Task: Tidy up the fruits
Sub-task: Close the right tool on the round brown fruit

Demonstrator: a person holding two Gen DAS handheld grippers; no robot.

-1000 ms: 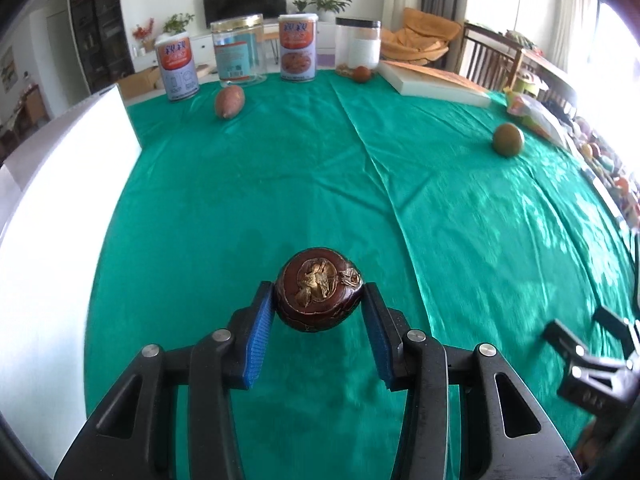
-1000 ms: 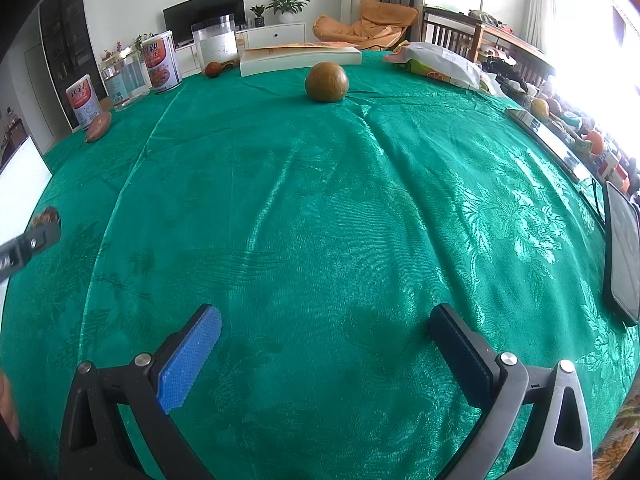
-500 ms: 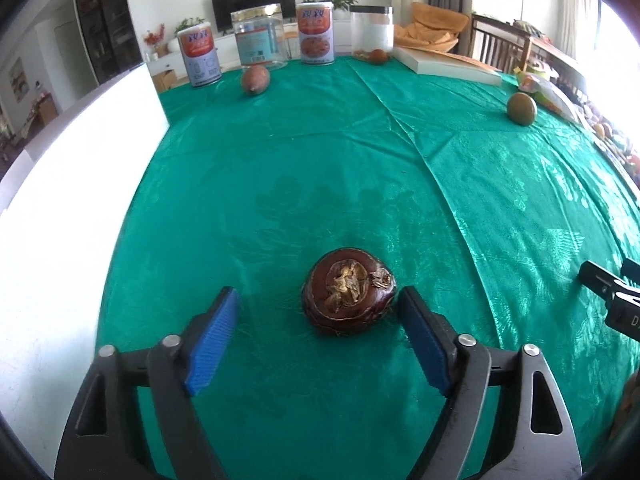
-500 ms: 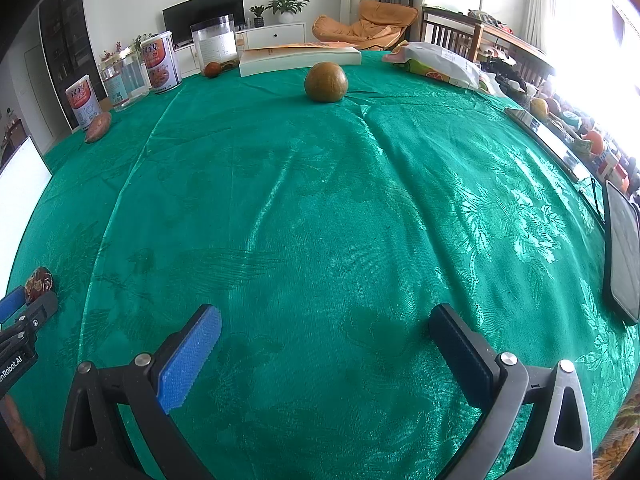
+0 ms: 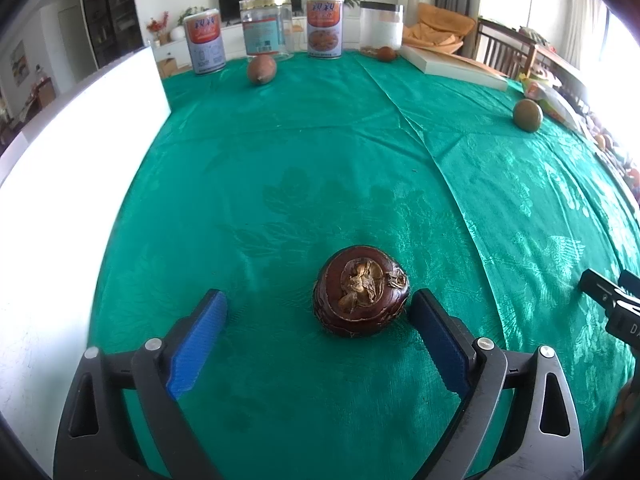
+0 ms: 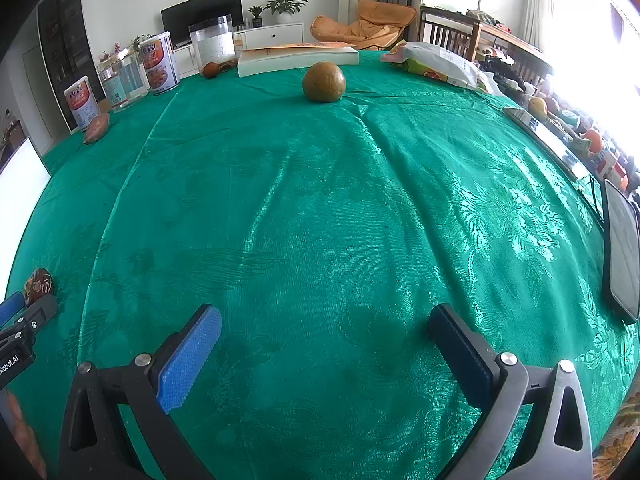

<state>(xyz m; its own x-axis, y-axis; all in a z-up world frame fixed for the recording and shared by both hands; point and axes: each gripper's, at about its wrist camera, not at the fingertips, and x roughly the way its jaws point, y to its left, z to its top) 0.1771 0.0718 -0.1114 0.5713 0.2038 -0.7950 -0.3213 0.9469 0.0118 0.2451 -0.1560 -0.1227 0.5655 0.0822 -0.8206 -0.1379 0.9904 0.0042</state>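
Dark brown fruit (image 5: 361, 291) on green worktop (image 5: 320, 160), near edge.
Left tongs (image 5: 316, 332), jaws just widened, straddle it ungripped; right tongs (image 6: 326, 344) open, empty.

a dark round fruit (image 5: 361, 291) sits on the tablecloth (image 5: 320, 168), cans (image 5: 325, 26) and jars (image 5: 264, 26) lined along its far edge.

Left tongs (image 5: 318, 312) just opening wide; right tongs (image 6: 325, 330) agape, both downward-tilted.
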